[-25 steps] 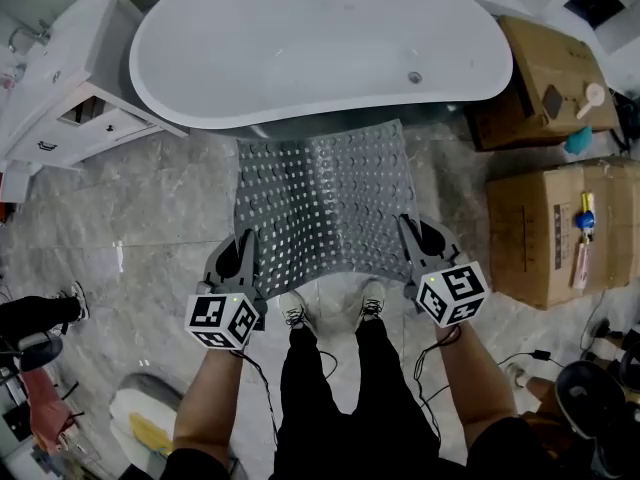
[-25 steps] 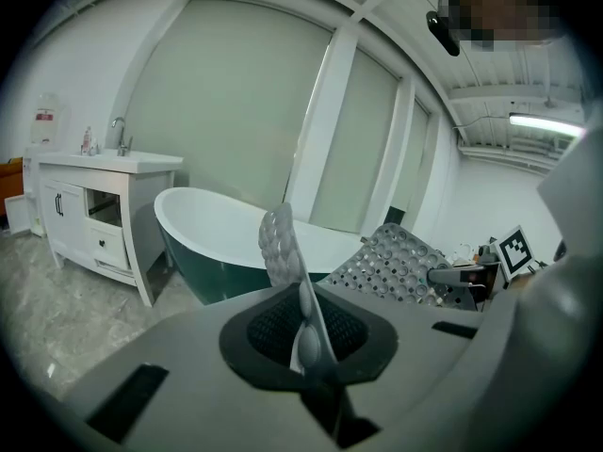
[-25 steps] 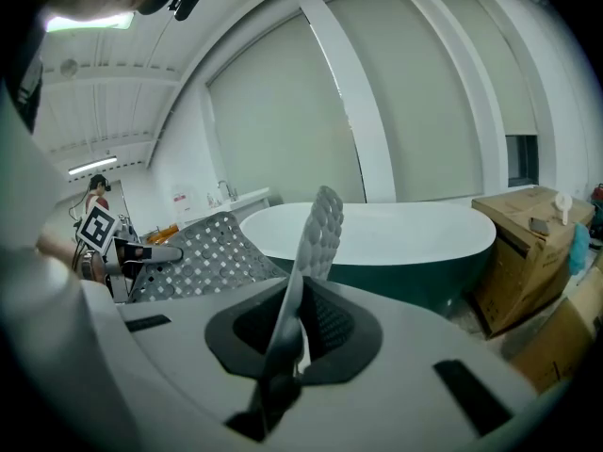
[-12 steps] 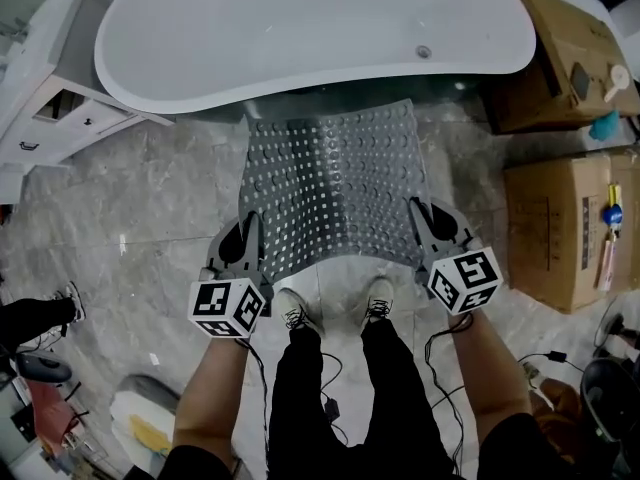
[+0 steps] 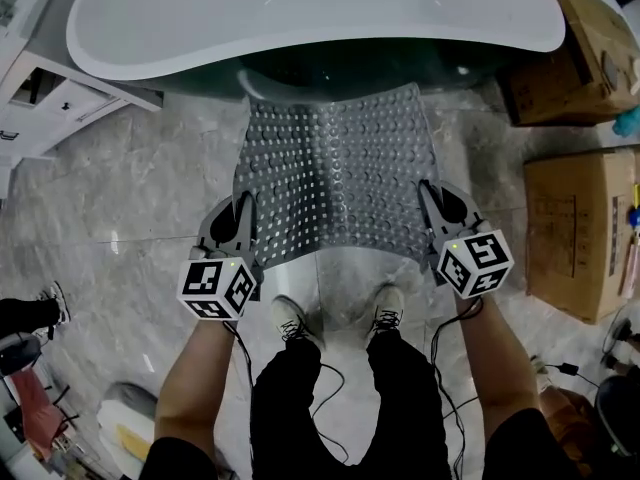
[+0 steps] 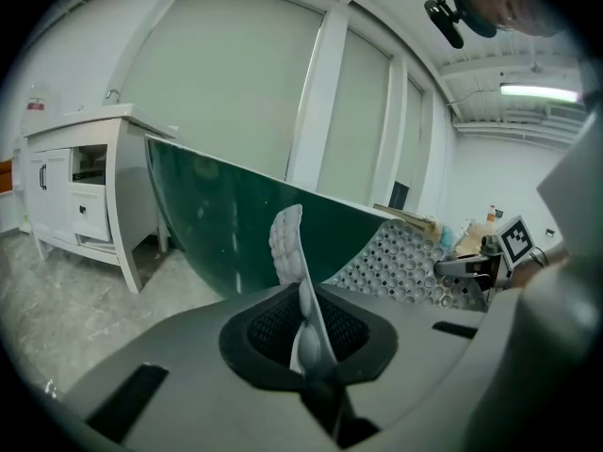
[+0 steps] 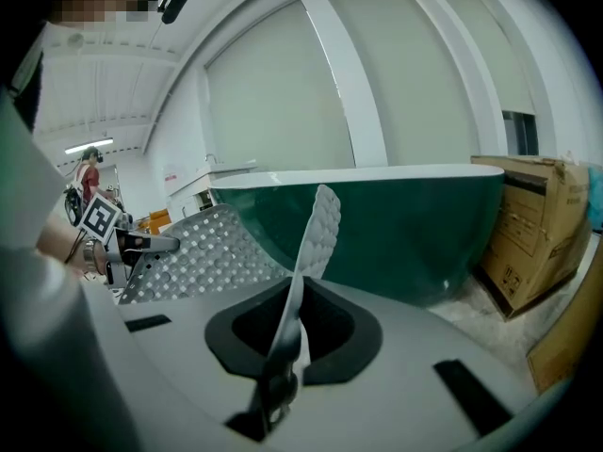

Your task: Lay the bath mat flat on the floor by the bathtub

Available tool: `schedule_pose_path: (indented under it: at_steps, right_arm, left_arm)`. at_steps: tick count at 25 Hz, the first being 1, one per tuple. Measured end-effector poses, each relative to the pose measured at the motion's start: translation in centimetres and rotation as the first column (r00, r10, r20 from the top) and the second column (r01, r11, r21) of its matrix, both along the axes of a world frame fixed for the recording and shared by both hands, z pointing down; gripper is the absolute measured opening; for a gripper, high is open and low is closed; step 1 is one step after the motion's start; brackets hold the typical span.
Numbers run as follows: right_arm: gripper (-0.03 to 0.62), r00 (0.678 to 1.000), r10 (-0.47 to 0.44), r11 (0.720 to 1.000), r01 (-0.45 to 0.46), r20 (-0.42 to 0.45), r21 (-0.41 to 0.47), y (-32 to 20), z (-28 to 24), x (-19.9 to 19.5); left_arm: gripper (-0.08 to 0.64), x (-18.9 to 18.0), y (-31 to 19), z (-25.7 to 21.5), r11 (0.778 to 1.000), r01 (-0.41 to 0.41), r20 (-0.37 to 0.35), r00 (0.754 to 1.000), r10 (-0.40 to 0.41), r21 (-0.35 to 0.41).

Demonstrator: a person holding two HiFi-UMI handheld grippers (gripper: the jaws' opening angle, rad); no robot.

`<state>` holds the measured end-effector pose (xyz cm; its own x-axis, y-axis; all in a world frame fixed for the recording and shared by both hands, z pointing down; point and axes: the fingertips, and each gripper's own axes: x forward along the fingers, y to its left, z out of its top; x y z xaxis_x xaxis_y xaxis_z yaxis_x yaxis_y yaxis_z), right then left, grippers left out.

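A grey perforated bath mat [image 5: 335, 173] hangs stretched between my two grippers above the marble floor [image 5: 150, 198], its far edge close to the white bathtub [image 5: 300, 13]. My left gripper [image 5: 243, 240] is shut on the mat's near left corner [image 6: 300, 299]. My right gripper [image 5: 432, 220] is shut on the near right corner [image 7: 297, 290]. In both gripper views the mat's edge runs up out of the closed jaws, with the tub's dark green side [image 6: 245, 224] behind. The mat sags slightly in the middle.
A white vanity cabinet [image 5: 40, 98] stands left of the tub. Cardboard boxes [image 5: 585, 218] stand at the right. The person's shoes [image 5: 290, 318] are just behind the mat's near edge. Cables trail on the floor near the feet.
Both grippers have carried the mat forward toward the bathtub. Its far edge now sits closer to the tub's base, and the tub fills more of the top of the head view.
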<state>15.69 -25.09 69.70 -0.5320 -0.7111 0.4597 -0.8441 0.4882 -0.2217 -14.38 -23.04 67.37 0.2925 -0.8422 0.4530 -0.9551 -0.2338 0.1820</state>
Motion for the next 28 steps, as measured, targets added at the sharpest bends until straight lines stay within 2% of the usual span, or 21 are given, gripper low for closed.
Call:
schedule_pose_path:
  at_steps: [15,19,28]
  right_arm:
    - [0.031,0.999,-0.013,0.999,0.015,-0.043,0.036,-3.6,17.8,0.9]
    - [0.031,0.999,-0.017,0.999,0.019,-0.049,0.046,-5.0,21.5,1.7]
    - [0.031,0.998,-0.019,0.999,0.022,-0.064,0.046,-7.7,27.2,2.2]
  left_arm:
    - [0.03,-2.7,-2.9,17.3,1.0,0.011,0.067,0.998,-0.011,0.006]
    - [0.03,-3.1,-4.2,20.9,0.999,0.035,0.08,0.996,-0.036,0.009]
    - [0.03,-3.3,-6.2,27.2,1.0,0.001,0.103,0.995,0.0,-0.01]
